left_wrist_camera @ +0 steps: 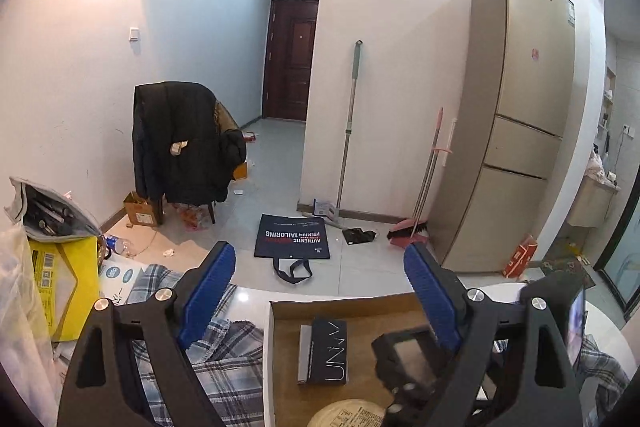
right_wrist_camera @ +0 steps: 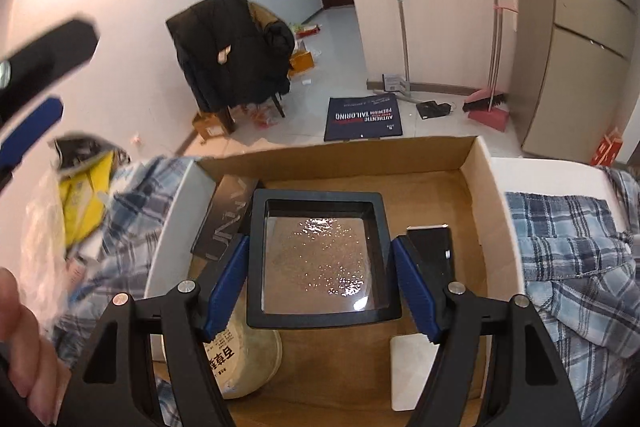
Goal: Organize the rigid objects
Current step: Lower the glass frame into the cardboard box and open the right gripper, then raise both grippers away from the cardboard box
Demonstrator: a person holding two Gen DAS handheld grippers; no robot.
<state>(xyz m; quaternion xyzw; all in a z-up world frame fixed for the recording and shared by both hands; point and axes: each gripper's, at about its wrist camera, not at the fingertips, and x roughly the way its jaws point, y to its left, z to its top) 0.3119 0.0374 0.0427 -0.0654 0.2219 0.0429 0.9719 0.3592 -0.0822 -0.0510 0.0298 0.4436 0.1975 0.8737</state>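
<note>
Blue-padded, my right gripper (right_wrist_camera: 320,283) clamps a black square case with a clear glittering window (right_wrist_camera: 320,255) by its two sides at lower centre of the right wrist view, above the open cardboard box (right_wrist_camera: 478,187). My left gripper (left_wrist_camera: 316,291) stands wide open with nothing between its pads at the bottom of its own frame. Below it in the box lie a dark "UNNY" carton (left_wrist_camera: 326,351) and a round beige tin (left_wrist_camera: 348,415).

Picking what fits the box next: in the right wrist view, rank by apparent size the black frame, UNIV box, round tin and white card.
1. black frame, inflated by nearness
2. round tin, partly hidden
3. UNIV box and white card: alike, unranked
</note>
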